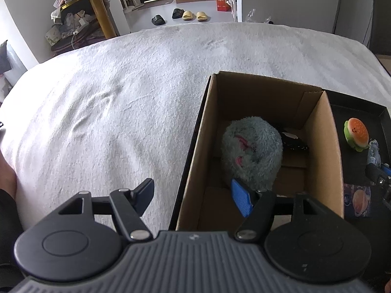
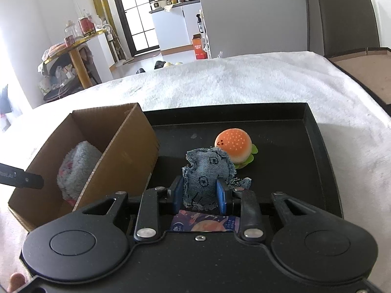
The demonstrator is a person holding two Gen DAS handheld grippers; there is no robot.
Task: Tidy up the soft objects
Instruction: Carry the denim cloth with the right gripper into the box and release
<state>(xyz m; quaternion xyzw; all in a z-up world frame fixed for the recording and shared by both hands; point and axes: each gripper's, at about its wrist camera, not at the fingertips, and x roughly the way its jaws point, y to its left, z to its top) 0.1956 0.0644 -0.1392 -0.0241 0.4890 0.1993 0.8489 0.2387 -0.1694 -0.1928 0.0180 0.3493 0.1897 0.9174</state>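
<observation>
My right gripper (image 2: pixel 200 186) is shut on a small denim stuffed toy (image 2: pixel 207 168), held just above the black tray (image 2: pixel 281 122). A plush burger (image 2: pixel 233 144) sits on the tray right behind it. Left of the tray stands an open cardboard box (image 2: pixel 127 141) with a grey fluffy toy (image 1: pixel 251 151) inside. My left gripper (image 1: pixel 193 183) is open and straddles the box's (image 1: pixel 268 90) left wall, one finger outside over the blanket, the blue-padded one inside beside the fluffy toy. At the right edge of the left wrist view are the burger (image 1: pixel 356 134) and the denim toy (image 1: pixel 374 151).
Box and tray rest on a white fuzzy blanket (image 1: pixel 110 97). A colourful printed packet (image 2: pixel 205 223) lies on the tray under my right gripper. A dark item (image 1: pixel 293 141) lies in the box behind the fluffy toy. A cluttered gold-legged table (image 1: pixel 80 12) stands beyond the bed.
</observation>
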